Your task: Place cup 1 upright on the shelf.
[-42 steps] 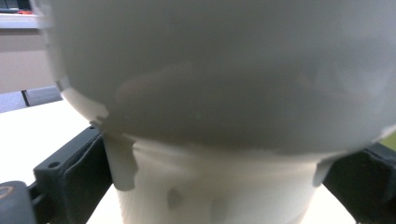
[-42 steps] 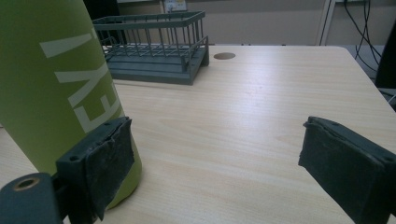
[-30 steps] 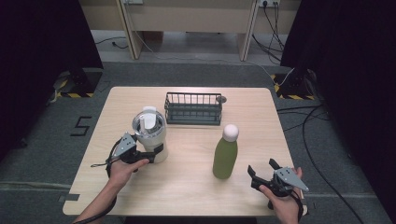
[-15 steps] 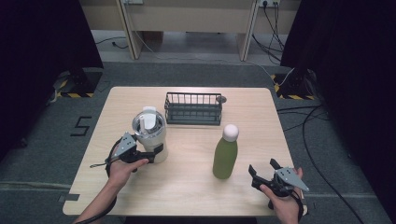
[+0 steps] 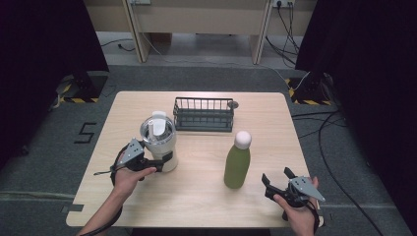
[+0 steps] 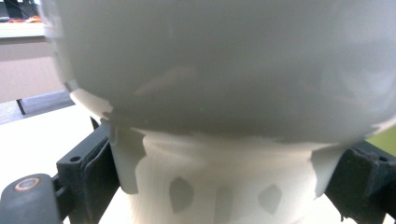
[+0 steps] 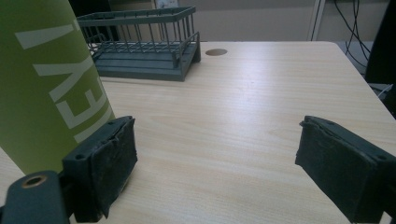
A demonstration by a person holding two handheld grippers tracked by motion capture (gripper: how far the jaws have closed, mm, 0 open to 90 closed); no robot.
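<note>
A white lidded tumbler [image 5: 158, 140] stands on the left of the wooden table [image 5: 196, 196]. My left gripper [image 5: 158, 162] is shut on its base; in the left gripper view both pads [image 6: 100, 163] press against the tumbler [image 6: 219, 93]. A green bottle [image 5: 237, 164] with a white cap stands to the right of centre. Near the front right edge, my right gripper [image 5: 276, 177] is open with nothing between its jaws, which have just been closing a little. In the right gripper view the bottle [image 7: 42, 88] stands just outside the left pad of that gripper [image 7: 215, 154].
A dark wire basket [image 5: 204, 114] stands at the back middle of the table, also in the right gripper view as the basket [image 7: 140, 42], with a round cable hole [image 7: 216, 52] beside it. Cables [image 5: 339, 132] lie on the floor to the right.
The right gripper's jaws look slightly narrower than before. Both hands, the tumbler and the bottle have stayed where they were.
</note>
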